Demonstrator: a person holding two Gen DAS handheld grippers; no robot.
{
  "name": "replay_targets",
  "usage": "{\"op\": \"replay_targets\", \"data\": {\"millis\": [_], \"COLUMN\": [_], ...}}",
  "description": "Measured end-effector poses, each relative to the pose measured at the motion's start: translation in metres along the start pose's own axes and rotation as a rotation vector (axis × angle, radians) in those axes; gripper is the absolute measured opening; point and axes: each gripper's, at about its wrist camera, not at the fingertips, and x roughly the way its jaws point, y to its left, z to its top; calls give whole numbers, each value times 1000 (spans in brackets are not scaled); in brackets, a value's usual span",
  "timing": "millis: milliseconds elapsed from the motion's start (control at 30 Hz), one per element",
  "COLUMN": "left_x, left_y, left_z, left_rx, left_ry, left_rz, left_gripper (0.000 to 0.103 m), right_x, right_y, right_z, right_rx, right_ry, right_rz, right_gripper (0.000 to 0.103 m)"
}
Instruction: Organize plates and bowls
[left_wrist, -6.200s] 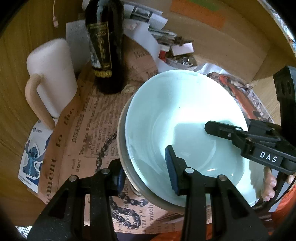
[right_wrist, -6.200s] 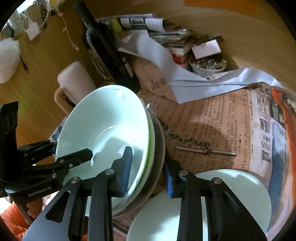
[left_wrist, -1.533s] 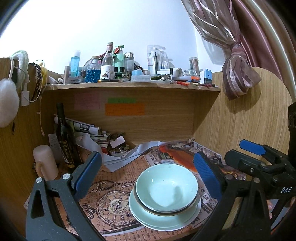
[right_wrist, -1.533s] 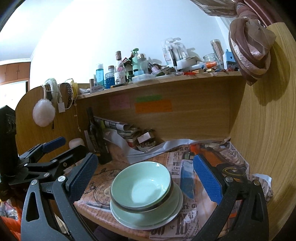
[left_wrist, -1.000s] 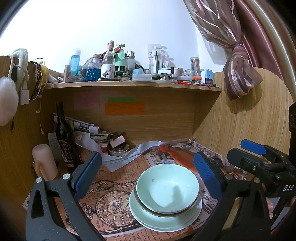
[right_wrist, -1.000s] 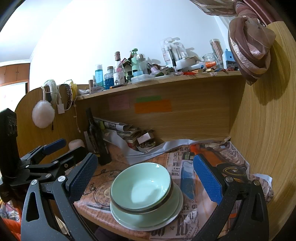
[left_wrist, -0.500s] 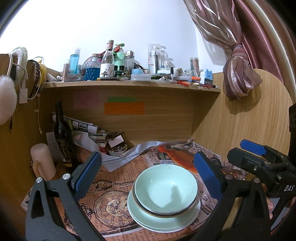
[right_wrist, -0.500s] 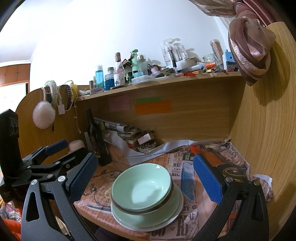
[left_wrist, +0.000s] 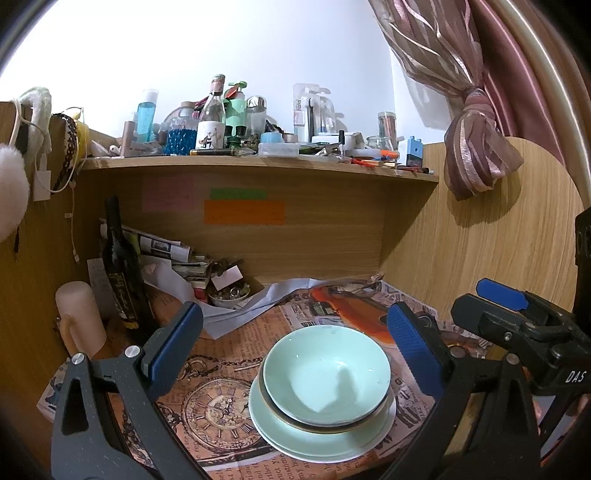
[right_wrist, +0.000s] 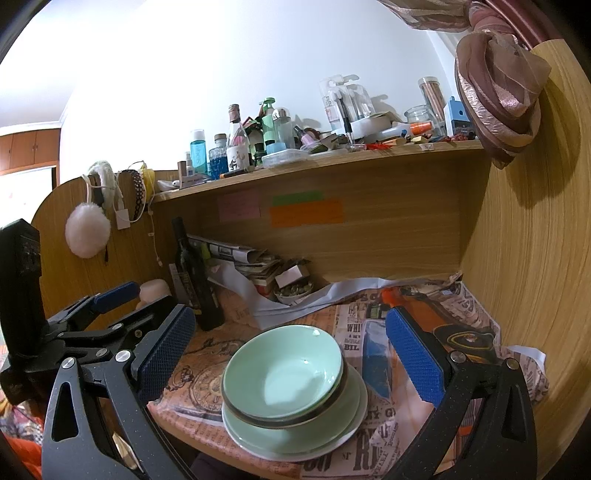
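Observation:
A pale green bowl (left_wrist: 327, 373) sits in a dark-rimmed bowl, both stacked on a pale green plate (left_wrist: 295, 439) on the newspaper-covered desk. The stack also shows in the right wrist view, bowl (right_wrist: 282, 373) on plate (right_wrist: 340, 432). My left gripper (left_wrist: 295, 350) is open wide and empty, held back from and above the stack. My right gripper (right_wrist: 288, 350) is open wide and empty, likewise back from the stack. Each gripper shows in the other's view, the right one (left_wrist: 517, 317) and the left one (right_wrist: 110, 306), both open.
A dark wine bottle (left_wrist: 120, 273) and a pink mug (left_wrist: 79, 317) stand at the back left. Papers and a small dish of trinkets (left_wrist: 227, 295) lie at the back. A cluttered shelf (left_wrist: 258, 162) runs overhead. Wooden side panels close in left and right.
Over six seconds both grippers let go of the bowls and pulled back from the stack, opening wide. In the last second only slight camera drift; the stack stays still.

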Motion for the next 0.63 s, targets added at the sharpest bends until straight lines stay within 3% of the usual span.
{"op": "replay_targets", "data": {"millis": [633], "left_x": [11], "left_y": [3], "left_z": [0], "left_rx": [-11], "left_ry": [26], "left_rz": [-13], "left_gripper": [102], "right_x": [13], "right_y": [-5], "right_z": [-2], "right_rx": [25], "right_ry": [25], "right_rz": [-10], "right_gripper": [103]}}
